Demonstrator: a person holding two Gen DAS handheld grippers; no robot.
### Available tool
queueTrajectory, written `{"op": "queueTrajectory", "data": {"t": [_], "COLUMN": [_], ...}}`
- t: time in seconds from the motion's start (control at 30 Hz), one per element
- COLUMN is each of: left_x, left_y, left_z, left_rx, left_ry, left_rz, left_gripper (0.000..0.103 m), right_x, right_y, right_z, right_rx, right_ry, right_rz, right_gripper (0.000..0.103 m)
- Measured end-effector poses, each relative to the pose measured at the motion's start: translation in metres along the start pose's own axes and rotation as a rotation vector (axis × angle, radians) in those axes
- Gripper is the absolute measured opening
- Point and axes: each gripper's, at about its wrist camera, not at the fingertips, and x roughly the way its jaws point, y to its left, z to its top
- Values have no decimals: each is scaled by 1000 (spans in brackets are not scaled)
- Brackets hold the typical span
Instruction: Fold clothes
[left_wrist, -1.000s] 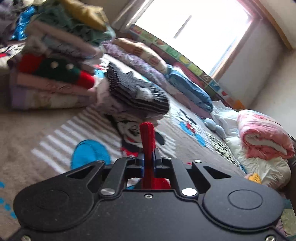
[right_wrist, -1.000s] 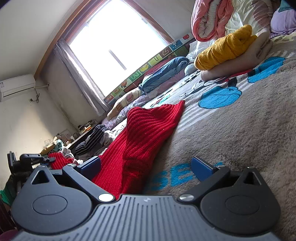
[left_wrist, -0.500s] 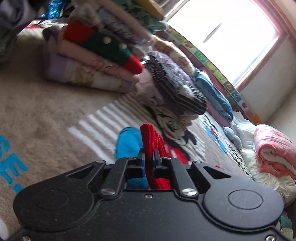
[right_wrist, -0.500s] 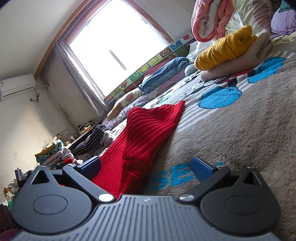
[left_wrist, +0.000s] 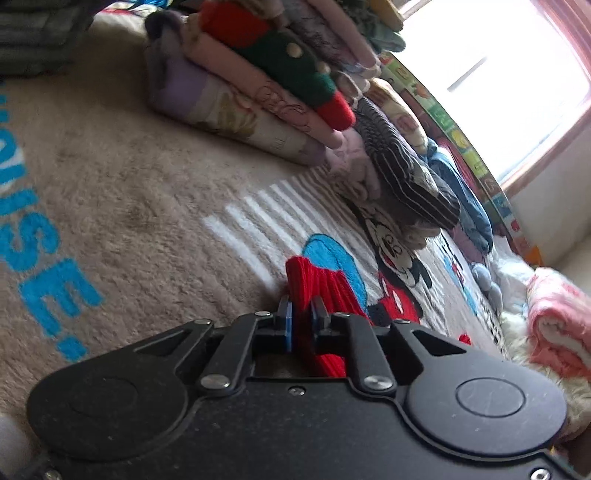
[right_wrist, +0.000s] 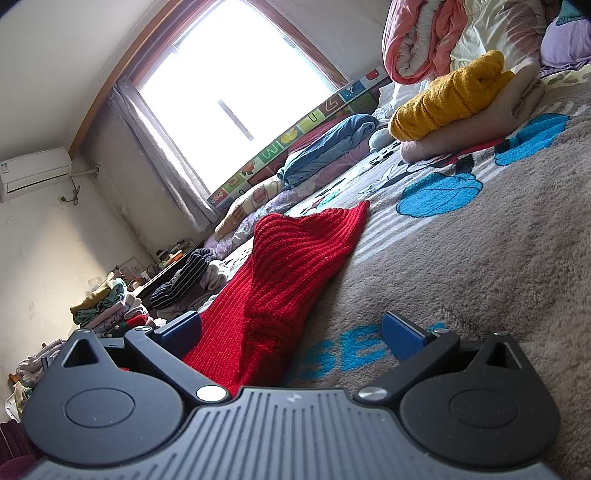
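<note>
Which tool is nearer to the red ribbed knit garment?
Left. The left tool is shut on the red ribbed knit garment; the right tool is open, low beside it.

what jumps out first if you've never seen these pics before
The bright red knit sweater sprawls across the grey cartoon blanket, one edge pinched in the left gripper while the right gripper sits open beside it. Behind glares a big window, and a stack of folded clothes rises at the blanket's far edge.

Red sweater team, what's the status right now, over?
Left tool shut on red sweater. Right tool open, low on blanket, sweater between its fingers. Nothing in the way.
</note>
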Motion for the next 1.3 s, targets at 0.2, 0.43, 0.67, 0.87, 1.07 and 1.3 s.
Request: {"op": "queueTrajectory", "data": {"t": [0.2, 0.43, 0.67, 0.87, 1.07, 1.3], "left_x": [-6, -24, -59, -85, -103, -111], "left_y": [11, 17, 18, -2, -20, -41], "left_z": [0, 1, -11, -37, -72, -111], "left_rx": [-63, -115, -98, 12, 80, 231], "left_ry": [-14, -22, 1, 60, 82, 145], "left_rz": [23, 79, 72, 101, 105, 119], "left_gripper": [15, 16, 50, 70, 86, 95], "right_x": [0, 0, 0, -6, -12, 8], "right_y": [0, 1, 4, 2, -4, -31], "right_z": [0, 0, 3, 12, 21, 42], "right_rx": [-2, -8, -7, 69, 191, 384], "right_ry": [2, 9, 42, 79, 83, 97], "right_rz": [-1, -5, -16, 7, 33, 8], "right_gripper": [103, 103, 103, 102, 102, 86]}}
